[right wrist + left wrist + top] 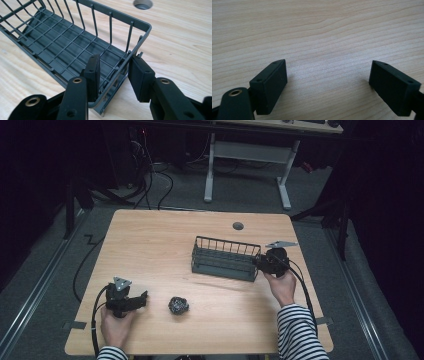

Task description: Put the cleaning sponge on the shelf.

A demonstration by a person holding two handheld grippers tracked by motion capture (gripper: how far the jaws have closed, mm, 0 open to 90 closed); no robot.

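Note:
A dark wire basket (226,258) stands empty right of the table's middle. My right gripper (257,262) holds its right end: in the right gripper view one jaw is inside the basket (147,27) and the other outside, and the gripper (113,72) is shut on the end wall. A small dark crumpled ball (178,305) lies near the front edge. Left of it, my left gripper (144,298) rests low over the wood, pointing toward the ball. In the left gripper view this gripper (328,75) is open, with bare wood between its jaws.
The wooden table (150,245) has a round cable hole (238,226) behind the basket. Cables trail from both grippers over the front edge. Beyond the table are a dark floor and the legs of another desk (210,175).

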